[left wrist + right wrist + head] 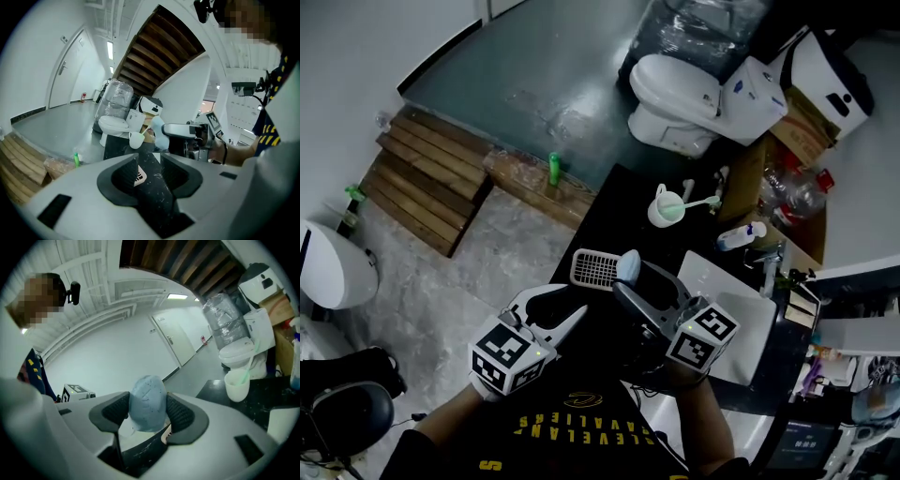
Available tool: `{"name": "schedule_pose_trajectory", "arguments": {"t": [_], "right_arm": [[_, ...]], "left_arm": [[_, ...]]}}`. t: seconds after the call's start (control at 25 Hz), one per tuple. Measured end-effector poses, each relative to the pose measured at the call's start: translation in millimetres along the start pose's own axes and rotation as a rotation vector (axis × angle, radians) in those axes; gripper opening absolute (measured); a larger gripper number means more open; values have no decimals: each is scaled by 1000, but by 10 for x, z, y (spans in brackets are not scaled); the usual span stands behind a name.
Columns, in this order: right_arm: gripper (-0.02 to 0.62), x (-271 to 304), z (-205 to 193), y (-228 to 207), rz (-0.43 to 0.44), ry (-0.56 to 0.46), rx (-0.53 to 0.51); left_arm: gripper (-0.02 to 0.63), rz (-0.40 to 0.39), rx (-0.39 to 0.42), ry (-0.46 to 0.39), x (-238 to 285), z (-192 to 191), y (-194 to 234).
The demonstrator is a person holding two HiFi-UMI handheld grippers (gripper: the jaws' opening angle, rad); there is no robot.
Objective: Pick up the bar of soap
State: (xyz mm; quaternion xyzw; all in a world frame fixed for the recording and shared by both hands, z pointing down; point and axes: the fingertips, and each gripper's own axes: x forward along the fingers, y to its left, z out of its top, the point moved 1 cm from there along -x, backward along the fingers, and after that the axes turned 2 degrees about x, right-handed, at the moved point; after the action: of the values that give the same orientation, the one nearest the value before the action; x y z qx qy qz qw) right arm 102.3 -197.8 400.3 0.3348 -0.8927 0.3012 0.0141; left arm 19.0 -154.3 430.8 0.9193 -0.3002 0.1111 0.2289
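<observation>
A person's two grippers hang over the near end of a black counter (619, 202). The right gripper (635, 277) has its jaws wide and clamped on the one bar of soap (147, 401), a ribbed pad pressed on each narrow side. The left gripper (558, 305) sits just beside it with its jaws spread and nothing between them.

The pale blue soap is held in the air above the counter, close to the right edge of a single slotted white dish (593, 269). It stands on end. Its long axis is near upright and crosswise to the gripper's reach, and its rounded top rises past the pads.

To the right of the grippers a white sink (741, 314) takes up the counter's far side, its rim touching the worktop. The counter's left edge drops straight to a mottled grey floor (506, 253), which is open on that side.

Further along the worktop stand one white cup (661, 211) holding one green toothbrush (694, 204), and one small bottle (739, 236) lying by the tap (769, 258). The strip of black between dish and cup is bare.

Beyond the counter's end is one white toilet (675, 94), with cardboard and wrapped goods crowded to its right. On the floor to the left, one green bottle (554, 169) stands upright at the lip of a low step, next to a slatted wooden pallet (427, 183). Past that the dark floor runs clear to the wall.
</observation>
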Motion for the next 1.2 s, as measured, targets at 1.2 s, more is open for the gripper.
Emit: {"name": "schedule_pose_trajectory", "arguments": {"t": [1.2], "right_arm": [[267, -355, 317, 404, 110, -249, 113]], "left_arm": [[155, -30, 53, -18, 106, 218, -207]]}}
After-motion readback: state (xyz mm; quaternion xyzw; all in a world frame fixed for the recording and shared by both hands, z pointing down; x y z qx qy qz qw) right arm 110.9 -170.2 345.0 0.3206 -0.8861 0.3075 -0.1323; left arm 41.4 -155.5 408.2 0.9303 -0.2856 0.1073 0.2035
